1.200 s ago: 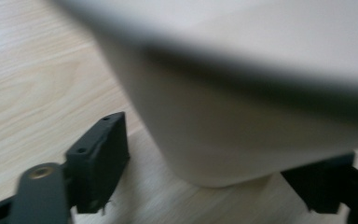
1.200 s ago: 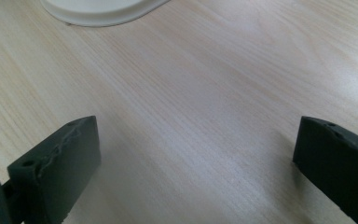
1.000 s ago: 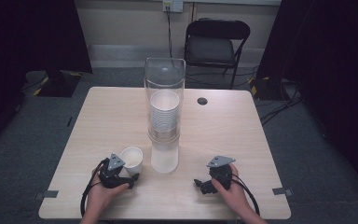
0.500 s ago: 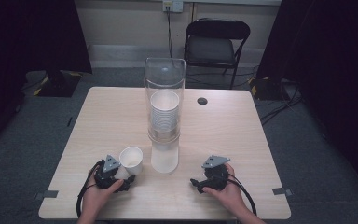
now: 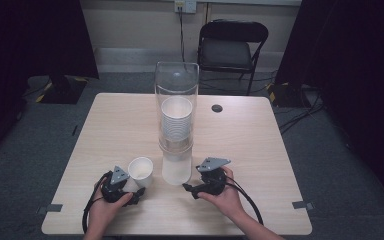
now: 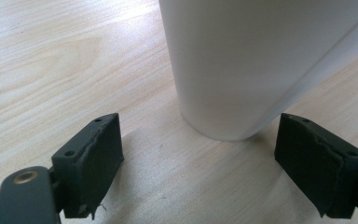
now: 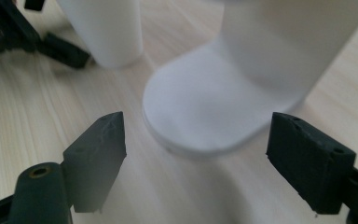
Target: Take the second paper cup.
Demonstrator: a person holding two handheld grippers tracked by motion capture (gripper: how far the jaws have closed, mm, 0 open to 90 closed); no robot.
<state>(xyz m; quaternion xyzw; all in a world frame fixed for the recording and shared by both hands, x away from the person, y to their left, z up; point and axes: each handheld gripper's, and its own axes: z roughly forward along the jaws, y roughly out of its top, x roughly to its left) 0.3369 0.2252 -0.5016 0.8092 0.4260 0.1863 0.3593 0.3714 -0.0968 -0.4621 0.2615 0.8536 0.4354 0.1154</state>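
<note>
A tall clear cup dispenser (image 5: 176,120) with a white base stands in the middle of the table, a stack of white paper cups (image 5: 176,122) inside it. One single white paper cup (image 5: 140,171) stands upright just left of the base. My left gripper (image 5: 135,194) rests on the table right below that cup, open, and the cup (image 6: 242,60) stands just beyond its spread jaws. My right gripper (image 5: 189,189) lies to the right of the dispenser, open, pointing at the white base (image 7: 205,112). The single cup (image 7: 103,30) and the left gripper (image 7: 23,35) appear beyond it.
The light wooden table (image 5: 105,130) has a small dark cable hole (image 5: 217,108) behind the dispenser. A black folding chair (image 5: 232,47) stands beyond the far edge. Tape marks sit at the front corners. Cables trail from both grippers toward the front edge.
Both hands have drawn slightly toward the front edge of the table. The single cup and the dispenser have stayed put.
</note>
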